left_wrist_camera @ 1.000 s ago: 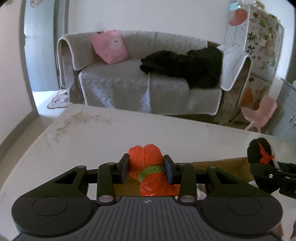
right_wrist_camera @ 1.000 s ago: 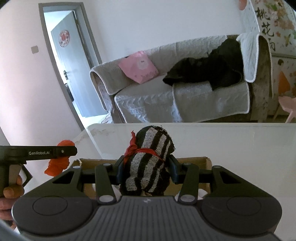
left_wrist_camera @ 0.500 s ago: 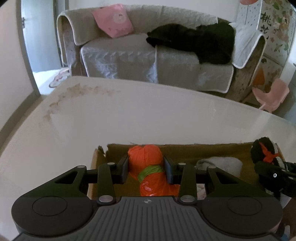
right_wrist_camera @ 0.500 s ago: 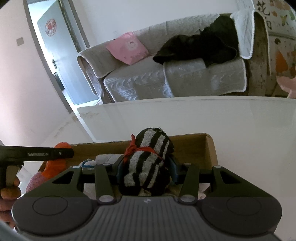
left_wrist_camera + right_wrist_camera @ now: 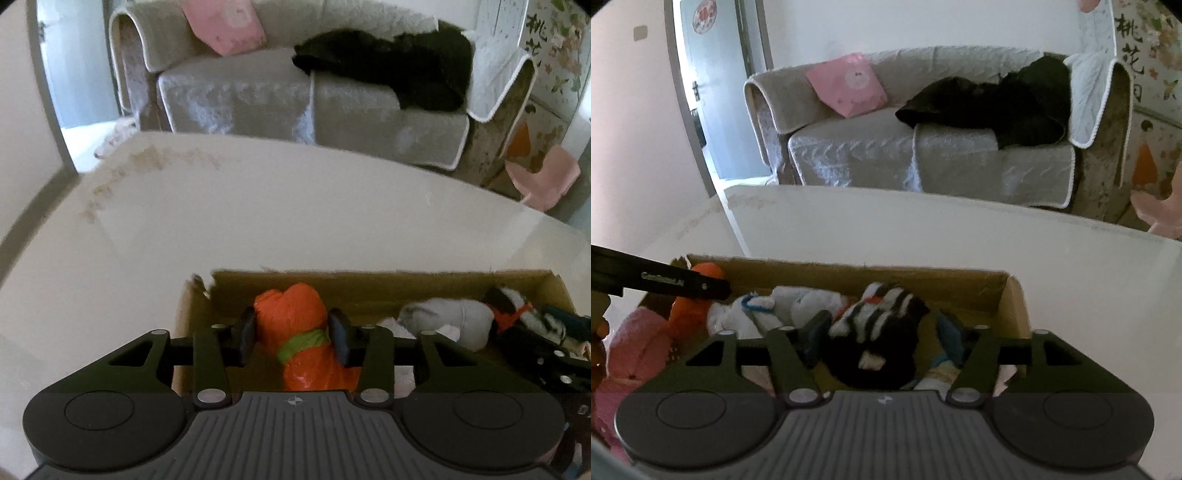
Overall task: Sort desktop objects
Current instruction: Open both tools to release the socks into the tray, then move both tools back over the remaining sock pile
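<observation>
Both bundles sit over the open cardboard box [image 5: 369, 284] on the white table [image 5: 258, 221], and both releases are under way. The left hand-held gripper [image 5: 293, 334] has its jaws opening around the orange bundle [image 5: 291, 314]; the pads look just parted from it, so it is let go or nearly so. The right hand-held gripper [image 5: 882, 332] is opening wider, and the striped roll [image 5: 882, 314] lies loose between its jaws, on the pile in the box. The risk on the left is the orange bundle snagging on a pad and being dragged out as the hand-held gripper lifts. It is also close to the torn box corner [image 5: 201, 284] ahead-left, so a sideways nudge could tip it over the wall. On the right, the roll could slide off the heap. The two tools are near each other, so pulling out at once could make them collide. Beyond the far box wall the table is bare, and straight up is open.
</observation>
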Motion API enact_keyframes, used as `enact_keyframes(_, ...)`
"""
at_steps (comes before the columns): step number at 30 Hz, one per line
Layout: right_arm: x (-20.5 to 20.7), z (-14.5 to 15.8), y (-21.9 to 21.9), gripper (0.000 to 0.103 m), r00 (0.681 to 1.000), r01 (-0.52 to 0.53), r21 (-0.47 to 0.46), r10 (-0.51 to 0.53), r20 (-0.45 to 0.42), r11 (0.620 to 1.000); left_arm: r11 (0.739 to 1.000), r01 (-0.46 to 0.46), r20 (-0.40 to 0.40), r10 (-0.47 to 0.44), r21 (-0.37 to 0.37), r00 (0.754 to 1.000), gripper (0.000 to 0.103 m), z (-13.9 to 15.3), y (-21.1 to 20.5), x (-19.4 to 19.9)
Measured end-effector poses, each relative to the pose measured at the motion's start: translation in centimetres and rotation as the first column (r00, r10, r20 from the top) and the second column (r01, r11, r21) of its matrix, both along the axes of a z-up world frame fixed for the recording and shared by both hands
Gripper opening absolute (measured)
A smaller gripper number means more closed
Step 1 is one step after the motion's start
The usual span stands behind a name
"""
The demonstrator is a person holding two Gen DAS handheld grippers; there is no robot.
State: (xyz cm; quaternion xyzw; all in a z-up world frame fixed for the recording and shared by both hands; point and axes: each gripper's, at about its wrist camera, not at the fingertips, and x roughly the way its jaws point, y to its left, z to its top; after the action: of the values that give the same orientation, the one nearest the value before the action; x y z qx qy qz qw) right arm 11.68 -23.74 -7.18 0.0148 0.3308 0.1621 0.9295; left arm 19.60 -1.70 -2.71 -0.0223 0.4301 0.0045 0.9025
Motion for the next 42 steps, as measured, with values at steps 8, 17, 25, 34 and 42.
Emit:
enact_keyframes(8, -2.6, 3.2, -1.2, 0.073, 0.994, 0.003, 0.03, -0.006, 0.113, 1.0, 0.991, -0.006, 0.209, -0.022, 0.131, 0.978, 0.087, 4.0, -1.0, -3.7)
enact_keyframes(17, -7.5, 4.8, -1.2, 0.079, 0.967, -0.118, 0.034, 0.107, 0.231, 0.992, 0.989, 0.036, 0.236, -0.07, 0.145, 0.969, 0.094, 5.0, 0.2, -9.4)
enact_keyframes(25, -12.6, 2.6, -0.6, 0.083, 0.953, -0.202, -0.027, 0.202, 0.225, 0.979, 0.99, 0.072, 0.26, -0.101, 0.122, 0.96, 0.1, 4.5, 2.5, -17.5)
enact_keyframes(34, -17.8, -1.5, -0.6, 0.083, 0.973, -0.18, -0.02, 0.181, 0.141, 0.984, 0.99, 0.096, 0.212, -0.116, 0.101, 0.97, 0.103, 0.6, 3.3, -25.6)
enact_keyframes(42, -17.8, -3.8, 0.4, 0.075, 0.981, -0.166, -0.061, 0.171, 0.093, 0.984, 0.986, 0.165, 0.127, -0.164, -0.001, 0.978, 0.103, -1.9, 1.9, -26.1)
